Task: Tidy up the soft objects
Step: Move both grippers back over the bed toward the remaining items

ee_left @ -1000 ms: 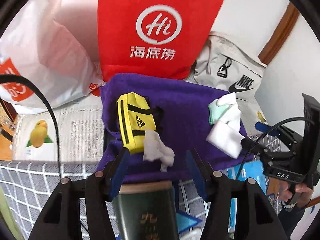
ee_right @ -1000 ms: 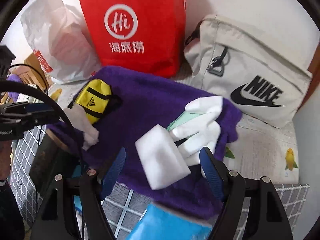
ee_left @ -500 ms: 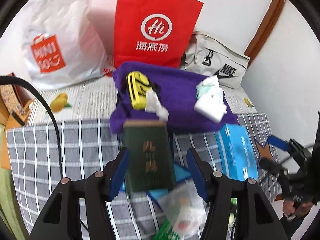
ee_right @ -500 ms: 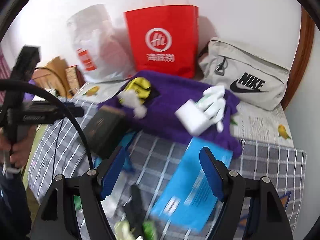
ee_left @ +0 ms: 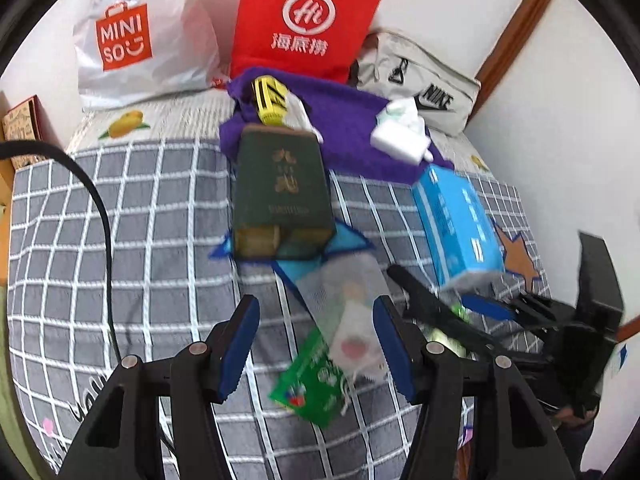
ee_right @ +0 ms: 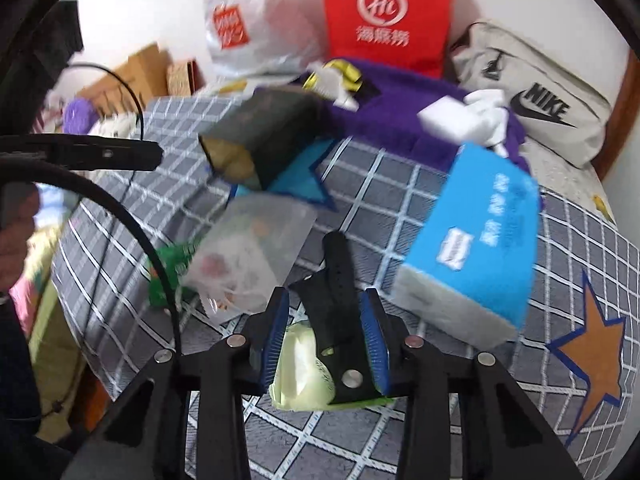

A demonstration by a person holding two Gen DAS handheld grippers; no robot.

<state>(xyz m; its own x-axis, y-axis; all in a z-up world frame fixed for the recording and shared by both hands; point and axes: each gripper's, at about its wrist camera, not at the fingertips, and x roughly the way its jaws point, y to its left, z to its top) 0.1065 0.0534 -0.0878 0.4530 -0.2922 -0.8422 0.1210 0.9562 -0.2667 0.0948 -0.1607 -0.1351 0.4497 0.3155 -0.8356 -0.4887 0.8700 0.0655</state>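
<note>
A purple towel (ee_left: 352,128) lies at the back of the checked bedspread (ee_left: 160,208) with a yellow pouch (ee_left: 268,100) and a white sponge with gloves (ee_left: 396,140) on it. My left gripper (ee_left: 316,344) is open above a clear plastic bag (ee_left: 344,292) and a green packet (ee_left: 308,388), touching neither. My right gripper (ee_right: 325,336) hangs over a black strap (ee_right: 338,264) that lies on a pale green packet (ee_right: 300,364). Its jaws are closing with the strap between them, and a gap shows at the left pad.
A dark green box (ee_left: 280,184) and a blue tissue pack (ee_left: 456,220) lie in the middle of the bed. At the wall stand a red paper bag (ee_left: 304,20), a white shopping bag (ee_left: 140,40) and a grey Nike bag (ee_left: 420,84).
Both grippers have drawn back from the purple towel to the clutter at the near side of the bed. The right jaws have narrowed around the black strap.
</note>
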